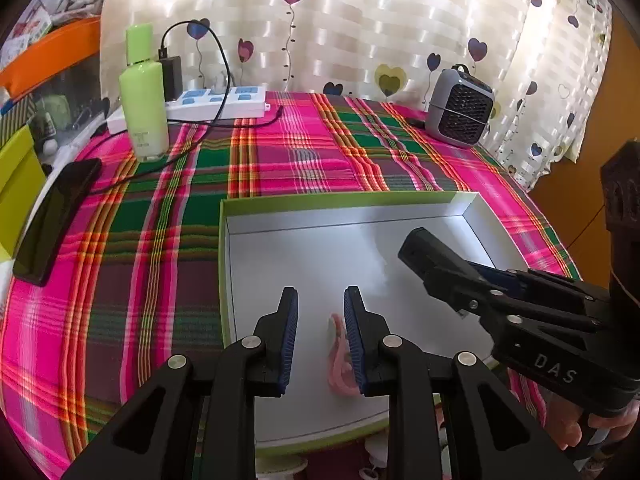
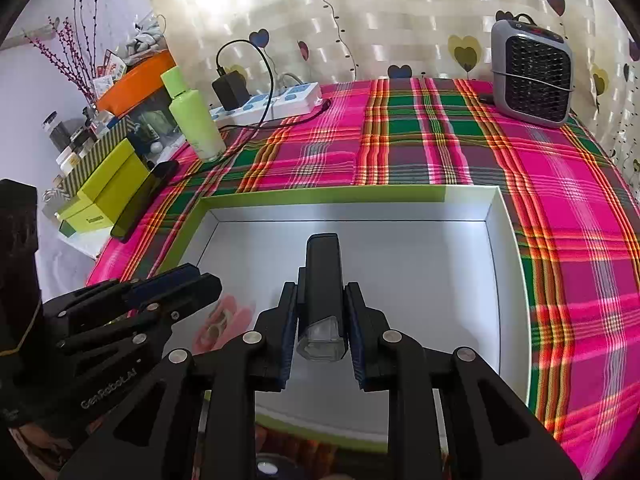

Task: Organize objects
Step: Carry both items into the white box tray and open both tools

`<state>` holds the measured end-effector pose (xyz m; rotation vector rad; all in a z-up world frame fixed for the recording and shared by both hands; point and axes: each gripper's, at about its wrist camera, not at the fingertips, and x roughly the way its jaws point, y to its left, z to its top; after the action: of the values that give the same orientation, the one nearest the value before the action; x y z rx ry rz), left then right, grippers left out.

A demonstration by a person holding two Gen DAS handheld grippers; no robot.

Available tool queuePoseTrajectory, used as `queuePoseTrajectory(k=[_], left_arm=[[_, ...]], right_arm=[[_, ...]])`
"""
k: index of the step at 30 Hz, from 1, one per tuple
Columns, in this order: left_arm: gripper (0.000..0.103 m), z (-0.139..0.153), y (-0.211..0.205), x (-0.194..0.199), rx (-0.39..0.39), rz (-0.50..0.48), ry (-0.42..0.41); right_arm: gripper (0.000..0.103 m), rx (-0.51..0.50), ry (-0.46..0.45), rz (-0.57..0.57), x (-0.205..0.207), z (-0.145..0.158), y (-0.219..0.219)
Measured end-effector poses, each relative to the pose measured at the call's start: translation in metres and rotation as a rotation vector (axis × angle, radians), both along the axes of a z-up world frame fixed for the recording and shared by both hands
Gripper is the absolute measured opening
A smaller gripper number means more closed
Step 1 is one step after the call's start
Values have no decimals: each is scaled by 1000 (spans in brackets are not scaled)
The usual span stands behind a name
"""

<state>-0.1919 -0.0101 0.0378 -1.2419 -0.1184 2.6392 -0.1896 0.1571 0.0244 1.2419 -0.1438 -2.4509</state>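
Note:
A shallow box with a green rim [image 1: 340,198] [image 2: 340,192] and a silver inside lies on the plaid cloth. My right gripper [image 2: 322,312] [image 1: 452,280] is shut on a black oblong lamp [image 2: 322,280] [image 1: 424,256] with a clear lens, held above the box floor. My left gripper [image 1: 321,320] [image 2: 208,280] hovers over the box's near left part. Its jaws stand narrow with nothing pressed between them. A blurred pink thing [image 1: 340,356] [image 2: 224,316] appears to lie on the box floor beneath it.
A light green bottle [image 1: 144,100] [image 2: 196,120], a white power strip [image 1: 224,100] with a black charger and cable, and a dark phone [image 1: 56,220] occupy the left side. A grey fan heater [image 1: 460,108] [image 2: 532,76] stands at the back right. A yellow-green box [image 2: 108,192] sits off the table's left edge.

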Motion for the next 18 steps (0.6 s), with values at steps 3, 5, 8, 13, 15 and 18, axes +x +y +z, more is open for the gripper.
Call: queuePoseTrajectory(k=[3,5,8,13,15,18], left_arm=[[22,0,0,-3,-2,1,-5],[22,-1,-1,-4,-6,9,-11],[22,-2,-3,-6,-2,15,-13],[23,-4,-5,-9,-12,23,-20],[25,-4,-6,-10,-7,25,-24],[32,-4,-6,-10,-9,30,-25]], right_arm=[[24,5,-4,4,-5,-1,-4],[24,13,-8,6,-8,-2,-6],[24,15,-10,7,-14,-3,-8],[24,25,-28,4,-22,-8,-11],[24,21,-41,9,-25,-10,-12],[24,31,-45,13,-26,-13,-13]])
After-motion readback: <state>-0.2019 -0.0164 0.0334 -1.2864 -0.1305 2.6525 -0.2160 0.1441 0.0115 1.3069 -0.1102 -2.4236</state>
